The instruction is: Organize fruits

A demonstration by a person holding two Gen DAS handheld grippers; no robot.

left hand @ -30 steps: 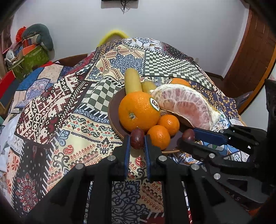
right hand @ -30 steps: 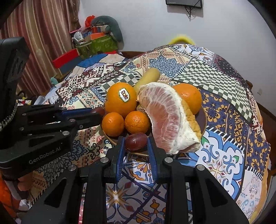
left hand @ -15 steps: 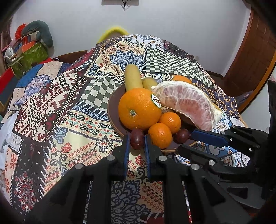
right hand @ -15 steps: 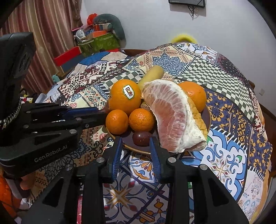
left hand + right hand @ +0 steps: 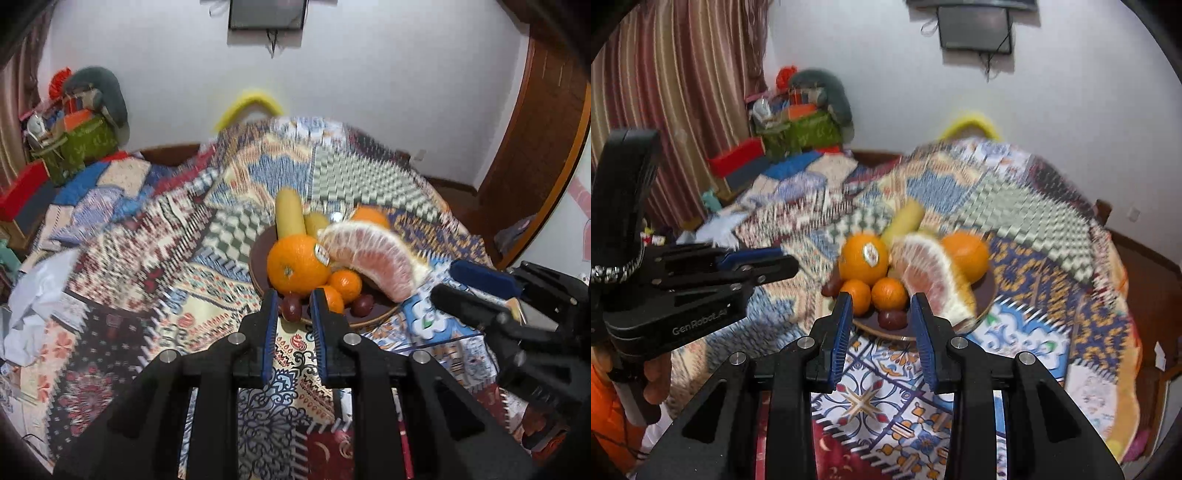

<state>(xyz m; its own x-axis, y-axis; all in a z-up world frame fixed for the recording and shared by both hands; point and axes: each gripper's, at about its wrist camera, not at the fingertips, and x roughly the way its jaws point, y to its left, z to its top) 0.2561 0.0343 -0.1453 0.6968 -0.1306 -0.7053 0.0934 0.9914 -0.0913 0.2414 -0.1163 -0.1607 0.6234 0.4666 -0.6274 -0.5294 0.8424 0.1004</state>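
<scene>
A brown plate (image 5: pixel 258 254) (image 5: pixel 988 291) on the patterned tablecloth holds a large orange (image 5: pixel 297 264) (image 5: pixel 863 256), a peeled pomelo wedge (image 5: pixel 373 254) (image 5: pixel 932 275), two small mandarins (image 5: pixel 888 293), a banana (image 5: pixel 290 212), another orange (image 5: pixel 966 253) and two dark red grapes (image 5: pixel 291 308) (image 5: pixel 892 319). My left gripper (image 5: pixel 292 301) is open and empty, pulled back just in front of the plate. My right gripper (image 5: pixel 881 304) is open and empty, also short of the plate's near rim.
The patterned tablecloth (image 5: pixel 155 266) covers the round table. A bag and boxes (image 5: pixel 79 142) sit at the back left. A striped curtain (image 5: pixel 665 92) hangs on the left. A wooden door (image 5: pixel 539 147) is at the right.
Both grippers have opened and drawn back and up from the plate. Each has let go of its grape, which now lies on the plate's near edge. The views are blurred from motion.
</scene>
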